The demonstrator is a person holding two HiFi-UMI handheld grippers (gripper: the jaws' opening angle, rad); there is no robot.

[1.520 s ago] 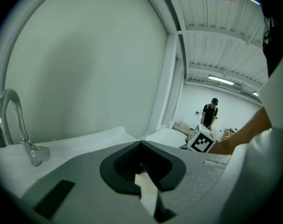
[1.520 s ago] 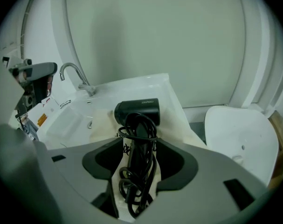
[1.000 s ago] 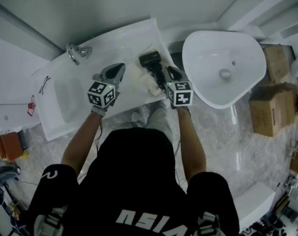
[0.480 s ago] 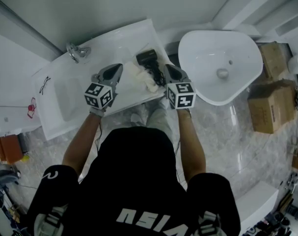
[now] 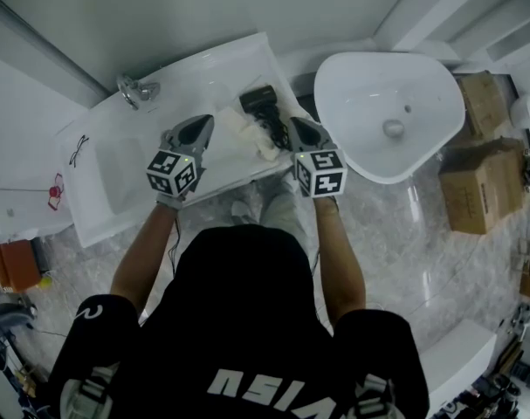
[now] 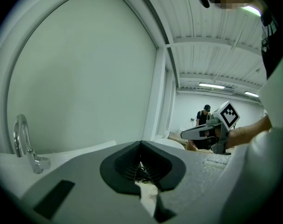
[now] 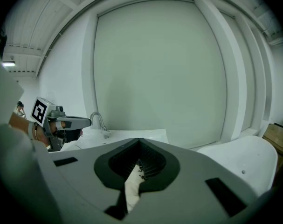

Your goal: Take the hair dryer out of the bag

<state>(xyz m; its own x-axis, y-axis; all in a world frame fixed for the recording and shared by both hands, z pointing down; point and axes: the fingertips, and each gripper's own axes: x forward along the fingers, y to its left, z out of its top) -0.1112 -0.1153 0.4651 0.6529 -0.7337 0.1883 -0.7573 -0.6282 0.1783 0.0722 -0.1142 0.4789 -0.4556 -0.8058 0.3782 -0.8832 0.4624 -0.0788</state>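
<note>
A cream cloth bag lies on the white counter, with the black hair dryer and its dark cord at the bag's far right end. My left gripper is at the bag's left side, shut on a fold of its fabric. My right gripper is at the bag's right side, next to the cord, and is shut on another fold of fabric. The bag hangs between the two grippers. How much of the dryer is still inside the bag is hidden.
A chrome faucet stands at the counter's far left above a sunken basin. A large white tub is to the right, with cardboard boxes beyond it. A person stands far off in the room.
Both grippers have drawn slightly up and towards me, with the bag's edges in them. The hair dryer has stayed at the bag's far end.
</note>
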